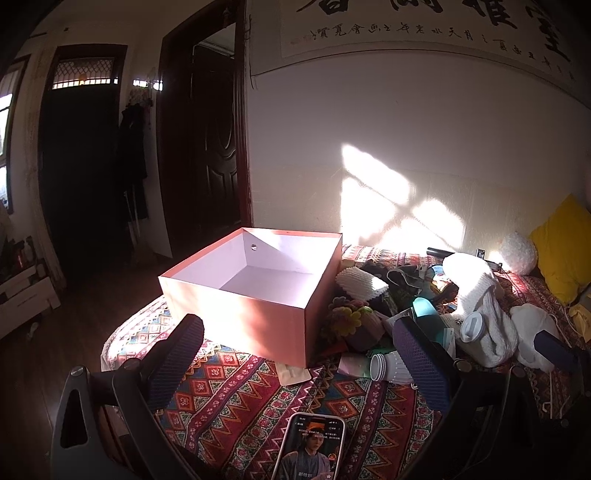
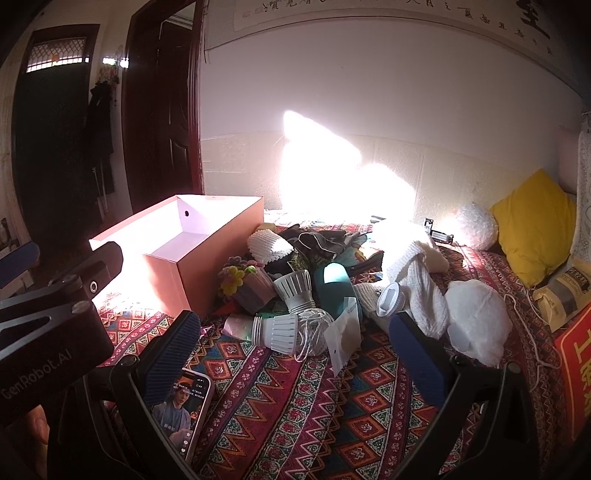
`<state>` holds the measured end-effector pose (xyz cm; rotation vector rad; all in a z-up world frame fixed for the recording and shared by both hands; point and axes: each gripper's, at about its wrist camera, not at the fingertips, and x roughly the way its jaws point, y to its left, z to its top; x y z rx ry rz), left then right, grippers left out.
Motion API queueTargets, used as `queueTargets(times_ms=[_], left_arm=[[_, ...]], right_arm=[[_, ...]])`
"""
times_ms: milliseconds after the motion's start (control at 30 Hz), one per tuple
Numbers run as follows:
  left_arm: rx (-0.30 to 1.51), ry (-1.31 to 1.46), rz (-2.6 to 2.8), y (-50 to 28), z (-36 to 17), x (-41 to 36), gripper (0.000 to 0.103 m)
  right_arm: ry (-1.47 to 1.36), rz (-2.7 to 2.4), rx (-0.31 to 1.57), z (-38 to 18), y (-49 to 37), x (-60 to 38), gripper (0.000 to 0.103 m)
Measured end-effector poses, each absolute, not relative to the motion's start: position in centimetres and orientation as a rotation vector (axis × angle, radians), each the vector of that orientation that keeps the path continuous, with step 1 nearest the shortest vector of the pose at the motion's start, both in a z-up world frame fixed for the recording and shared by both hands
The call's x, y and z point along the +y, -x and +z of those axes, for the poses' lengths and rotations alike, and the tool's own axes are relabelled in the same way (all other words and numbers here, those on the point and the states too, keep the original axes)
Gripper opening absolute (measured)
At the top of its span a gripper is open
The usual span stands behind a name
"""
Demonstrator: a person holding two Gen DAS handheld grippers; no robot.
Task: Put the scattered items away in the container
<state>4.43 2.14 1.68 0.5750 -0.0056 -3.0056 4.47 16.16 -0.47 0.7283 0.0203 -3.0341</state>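
Using the box [image 1: 255,288] as the anchor here: it's a pink cardboard one with a white inside, sitting open and empty on the patterned bedspread [image 1: 236,398], with a little round hole in its back wall. Left of it in the right wrist view there's the body of the left gripper [image 1: 295,354], and you can read "enRobot.AI" printed on its dark housing; its jaws are spread wide with nothing between them. In front of the box a phone [image 1: 314,446] lies face up with a video playing, some small Chinese text on screen that's too tiny to read. Right of the box is the whole mess: a crochet flower pot [image 2: 245,286] touching the box's corner, a white ribbed foam sleeve [image 2: 269,245] behind it, two white bulb-shaped things [image 2: 295,288], a ball of white string [image 2: 314,328], a teal bottle [image 2: 334,291], a white packet [image 2: 345,341] and a white knit scarf [image 2: 413,273] draped over the pile. The right gripper [image 2: 295,354] hovers in front of that pile, jaws wide apart too, holding nothing. Further right: a white fluffy ball [image 2: 476,227], a yellow pillow [image 2: 532,225], a printed bag [image 2: 561,291] and a red sign [image 2: 576,369] with big yellow characters. Up on the wall behind the box hangs a calligraphy scroll [image 1: 424,29] in black brush characters.
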Motion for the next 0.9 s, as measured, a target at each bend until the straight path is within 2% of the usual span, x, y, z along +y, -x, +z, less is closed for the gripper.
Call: queueTargets(times_ms=[900], left_arm=[[-0.056,-0.558,-3.030,-5.1,1.6,4.1,0.103]], right_arm=[[-0.729,-3.049,-0.027,-0.3,-5.1,17.5,0.102]])
